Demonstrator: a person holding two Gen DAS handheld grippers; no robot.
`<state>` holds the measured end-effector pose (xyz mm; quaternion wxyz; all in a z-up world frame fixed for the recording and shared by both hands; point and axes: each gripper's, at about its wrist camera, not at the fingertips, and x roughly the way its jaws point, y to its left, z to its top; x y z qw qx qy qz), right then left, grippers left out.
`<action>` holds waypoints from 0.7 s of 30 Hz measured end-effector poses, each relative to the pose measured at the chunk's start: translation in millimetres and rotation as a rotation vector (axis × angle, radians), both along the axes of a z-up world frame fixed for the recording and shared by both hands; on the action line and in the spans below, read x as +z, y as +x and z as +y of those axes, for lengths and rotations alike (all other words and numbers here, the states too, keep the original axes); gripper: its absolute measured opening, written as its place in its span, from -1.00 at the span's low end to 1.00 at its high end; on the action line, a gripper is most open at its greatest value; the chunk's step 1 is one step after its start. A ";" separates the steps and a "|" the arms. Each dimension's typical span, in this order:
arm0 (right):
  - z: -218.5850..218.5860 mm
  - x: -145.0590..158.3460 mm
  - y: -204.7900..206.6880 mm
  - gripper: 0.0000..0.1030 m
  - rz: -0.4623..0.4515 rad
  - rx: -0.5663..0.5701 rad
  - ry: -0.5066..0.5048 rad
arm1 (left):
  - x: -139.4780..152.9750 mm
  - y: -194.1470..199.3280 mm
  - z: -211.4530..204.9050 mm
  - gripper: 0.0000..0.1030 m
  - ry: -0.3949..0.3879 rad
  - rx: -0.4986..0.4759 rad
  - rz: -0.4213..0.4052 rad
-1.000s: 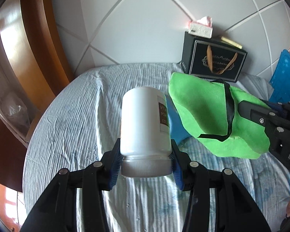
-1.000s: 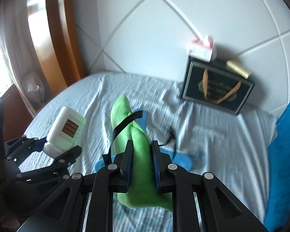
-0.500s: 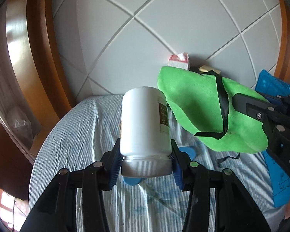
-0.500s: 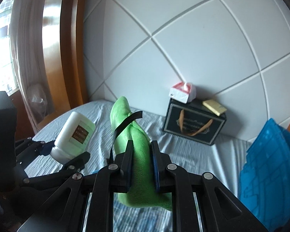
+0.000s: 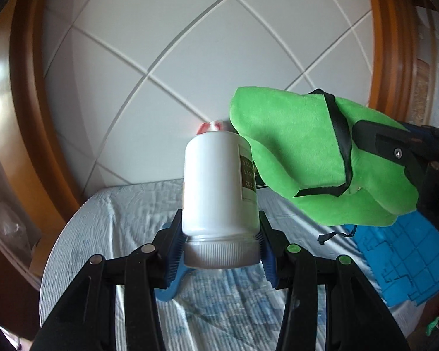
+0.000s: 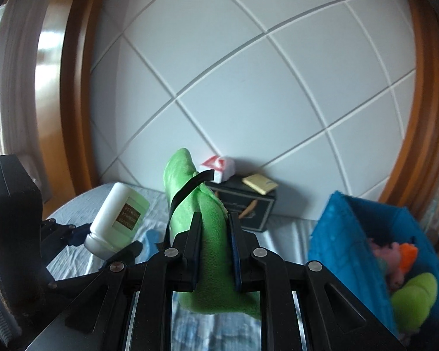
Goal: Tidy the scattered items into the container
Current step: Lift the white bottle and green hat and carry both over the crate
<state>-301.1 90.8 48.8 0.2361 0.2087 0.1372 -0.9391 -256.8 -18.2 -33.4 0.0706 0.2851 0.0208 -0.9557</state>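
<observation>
Both hands are mid-carry, each with one item up off the bed (image 5: 108,228) and on its way to the bin (image 6: 345,234). The left gripper (image 5: 221,248) is clenched on a white bottle (image 5: 216,187), its blue pads pressing just above the ribbed cap, which faces the camera. The right gripper (image 6: 213,251) is clamped on a green cloth (image 6: 190,204) with a black strap (image 6: 190,187), the fabric squeezed thin between the pads and bulging out ahead of and below them. From the left wrist, the cloth hangs just right of the bottle, overlapping it in the picture; whether the two touch cannot be told. The blue bin sits at the right edge of the bed, tilted toward the camera, already holding a lime-green soft thing and pink and orange pieces. The next move looks to be swinging both loads rightward over the bin's open mouth, then loosening one grip at a time so the bottle does not land on the cloth hand. One blue item (image 6: 153,237) is left on the bed below the bottle. The bottle's brown label carries pale print too small and blurred to read. A black gift bag (image 6: 248,213) by the headboard has ornate lettering, also unreadable.
</observation>
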 end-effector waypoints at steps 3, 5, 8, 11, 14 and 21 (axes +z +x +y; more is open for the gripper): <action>36.4 24.1 7.4 -0.68 0.044 -0.055 -0.020 | 18.5 -1.5 34.9 -0.12 -0.012 -0.059 0.032; 64.6 39.1 11.6 -0.68 0.070 -0.090 -0.040 | 29.3 -1.7 60.0 -0.12 -0.018 -0.093 0.055; 115.0 57.4 16.9 -0.68 0.111 -0.148 -0.056 | 45.5 -2.6 105.5 -0.12 -0.014 -0.147 0.086; 170.5 69.4 18.4 -0.68 0.143 -0.199 -0.059 | 58.4 -6.9 161.4 -0.12 -0.011 -0.198 0.113; 226.2 77.6 16.4 -0.68 0.168 -0.240 -0.054 | 66.5 -12.3 223.5 -0.12 0.005 -0.246 0.129; 354.6 69.2 -17.2 -0.68 0.174 -0.317 -0.018 | 62.9 -45.6 370.6 -0.12 0.038 -0.330 0.076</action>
